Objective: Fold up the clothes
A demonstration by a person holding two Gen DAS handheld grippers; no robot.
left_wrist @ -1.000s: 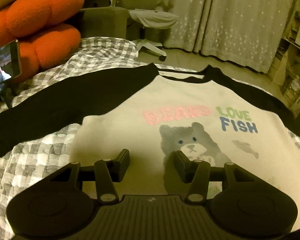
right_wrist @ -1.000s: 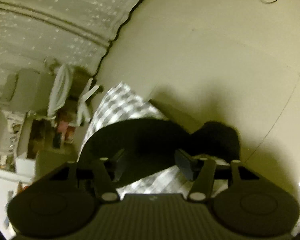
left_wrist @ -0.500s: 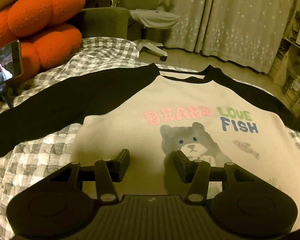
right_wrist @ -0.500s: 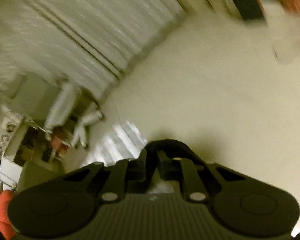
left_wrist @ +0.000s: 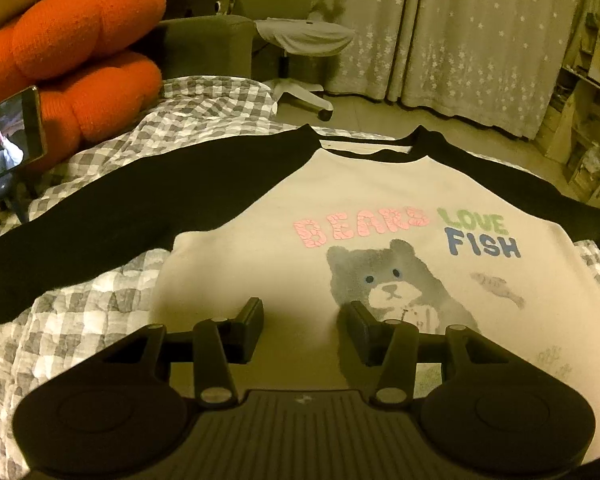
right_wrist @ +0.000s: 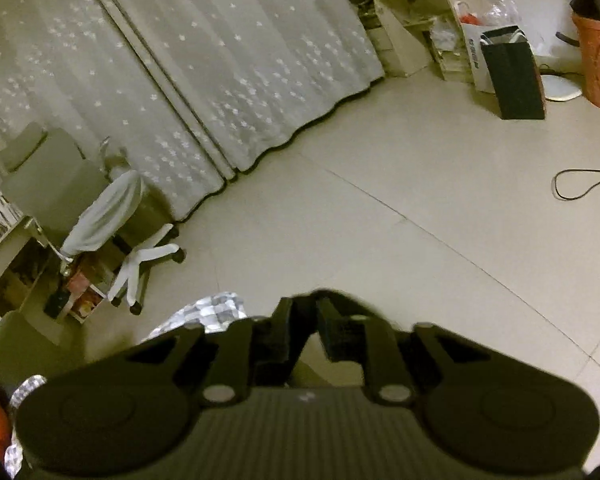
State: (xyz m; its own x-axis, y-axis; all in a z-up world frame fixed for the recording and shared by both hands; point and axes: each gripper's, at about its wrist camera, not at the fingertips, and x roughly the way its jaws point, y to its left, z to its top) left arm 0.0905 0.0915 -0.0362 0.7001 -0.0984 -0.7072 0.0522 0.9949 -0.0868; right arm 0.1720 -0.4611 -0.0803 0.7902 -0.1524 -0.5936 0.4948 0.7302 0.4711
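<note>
- Shirt (left_wrist: 380, 200) lay flat on the quilt (left_wrist: 80, 320); left gripper (left_wrist: 304, 316) hovered spread above the hem.
- Right gripper (right_wrist: 307, 320) pinched a black sleeve end, I think; folding it inward looked next.

The shirt (left_wrist: 380, 208) lies on the quilt (left_wrist: 80, 320), cushion (left_wrist: 80, 52) behind-left.

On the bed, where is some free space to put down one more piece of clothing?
Bare checked quilt shows below the shirt's long black sleeve, beside the cream body, left of the open left gripper. More lies between that sleeve and the orange cushion. A phone on its stand crowds the far left; the shirt fills the middle.
</note>
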